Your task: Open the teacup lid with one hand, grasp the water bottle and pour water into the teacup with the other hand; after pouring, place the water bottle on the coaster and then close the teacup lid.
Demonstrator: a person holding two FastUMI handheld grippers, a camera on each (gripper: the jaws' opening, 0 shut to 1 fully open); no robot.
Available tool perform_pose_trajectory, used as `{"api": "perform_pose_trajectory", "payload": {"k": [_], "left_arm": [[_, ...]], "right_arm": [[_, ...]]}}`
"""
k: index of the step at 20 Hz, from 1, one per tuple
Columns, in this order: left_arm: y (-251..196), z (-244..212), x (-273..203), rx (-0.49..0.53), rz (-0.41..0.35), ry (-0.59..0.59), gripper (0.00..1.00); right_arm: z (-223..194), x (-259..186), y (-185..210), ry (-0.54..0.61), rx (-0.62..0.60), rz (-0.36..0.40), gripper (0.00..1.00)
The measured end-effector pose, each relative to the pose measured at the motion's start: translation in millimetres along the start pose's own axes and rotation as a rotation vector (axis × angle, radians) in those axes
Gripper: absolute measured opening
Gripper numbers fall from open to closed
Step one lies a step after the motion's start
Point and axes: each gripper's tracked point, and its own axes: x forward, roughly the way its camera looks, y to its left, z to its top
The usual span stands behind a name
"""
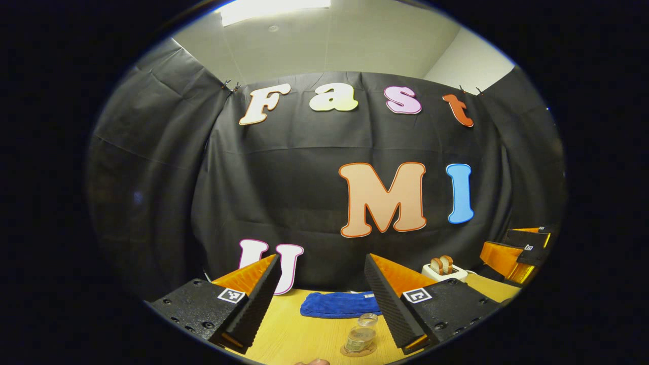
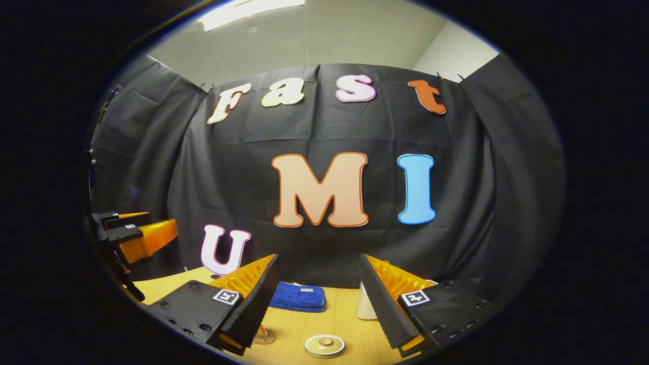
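On the wooden table [image 1: 294, 337], low between the spread fingers of the left gripper [image 1: 321, 263], stands the small clear water bottle [image 1: 361, 335], upright on what looks like a round coaster [image 1: 358, 351], just in front of a folded blue towel [image 1: 338, 305]. In the right gripper view the teacup lid [image 2: 324, 345] shows as a pale round disc with a centre knob, lying flat near the bottom edge; I judge it sits on the teacup, though the cup's body is hidden. The right gripper [image 2: 319, 261] is likewise released. Both of the 2 grippers hang above the table, and neither touches anything.

The bottle is see-through and smooth-walled, so likely light but slippery, and thin enough to give under a hard squeeze. The sensible hold is across the middle of its body, below the neck, with both pads flat on the wall. The lid looks rigid and probably breakable. Its knob is the 1 obvious place to pinch, lifting straight up so the cup beneath is not dragged. A toaster [image 1: 445, 271] holding bread stands well apart at the back.
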Motion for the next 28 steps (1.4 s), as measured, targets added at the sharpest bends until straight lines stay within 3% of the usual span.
{"api": "perform_pose_trajectory", "payload": {"k": [2, 4, 7, 10, 11, 12, 13, 14, 15, 16, 17, 18, 19, 21, 22, 25, 27, 28], "left_arm": [[0.0, -0.6, -0.1, 0.0, -0.003, 0.003, 0.96], [-0.2, -1.7, -1.1, 0.005, -0.005, 0.007, 0.96], [-0.6, -1.2, -1.7, 0.009, -0.009, 0.013, 0.96], [0.6, 1.0, -3.5, 0.02, -0.002, 0.004, 0.96], [1.0, 2.1, -4.1, 0.025, 0.0, 0.001, 0.96], [1.0, 2.2, -4.7, 0.029, 0.003, -0.001, 0.95], [1.7, 2.5, -4.9, 0.032, 0.006, -0.001, 0.95], [2.1, 1.7, -5.8, 0.032, 0.006, 0.001, 0.96], [2.2, 1.0, -6.0, 0.033, 0.008, 0.005, 0.96], [2.5, -0.8, -5.5, 0.032, 0.011, 0.01, 0.96], [2.0, -1.8, -4.6, 0.032, 0.012, 0.015, 0.96], [1.8, -4.2, -4.5, 0.034, 0.015, 0.021, 0.96], [2.1, -4.6, -4.6, 0.034, 0.016, 0.026, 0.96], [3.2, -4.9, -4.5, 0.034, 0.021, 0.031, 0.96], [3.7, -6.2, -4.7, 0.035, 0.024, 0.035, 0.96], [5.1, -12.4, -4.1, 0.037, 0.031, 0.057, 0.96], [9.4, -19.0, -4.3, 0.038, 0.035, 0.07, 0.96], [13.0, -21.2, -7.0, 0.04, 0.037, 0.073, 0.96]], "right_arm": [[-8.8, 0.8, 1.3, 0.009, 0.006, 0.01, 1.0], [-23.9, 2.1, -1.4, 0.031, 0.007, 0.009, 0.94], [-60.1, 6.4, -8.1, 0.097, 0.001, 0.0, 1.0], [-98.7, 11.1, -20.2, 0.177, -0.007, -0.02, 1.0], [-109.5, 12.2, -23.8, 0.203, -0.009, -0.027, 0.94], [-121.4, 13.5, -26.4, 0.23, -0.014, -0.028, 1.0], [-132.6, 14.6, -27.7, 0.251, -0.029, -0.027, 0.97], [-143.3, 14.9, -27.8, 0.28, -0.049, -0.022, 0.94], [-154.8, 16.1, -26.7, 0.305, -0.067, -0.01, 0.99], [-163.4, 16.8, -24.9, 0.321, -0.079, 0.001, 0.94], [-171.6, 17.7, -24.1, 0.34, -0.087, 0.011, 0.99], [-179.4, 18.8, -22.5, 0.357, -0.088, 0.019, 0.94], [-187.0, 20.3, -20.9, 0.37, -0.092, 0.024, 0.99], [-203.4, 23.8, -18.6, 0.404, -0.102, 0.038, 0.94], [-213.0, 24.9, -17.3, 0.428, -0.108, 0.046, 0.99], [-240.7, 26.8, -19.3, 0.483, -0.126, 0.054, 1.0], [-253.2, 28.1, -18.7, 0.509, -0.139, 0.056, 0.94], [-259.3, 28.1, -17.8, 0.521, -0.143, 0.06, 0.99]]}}
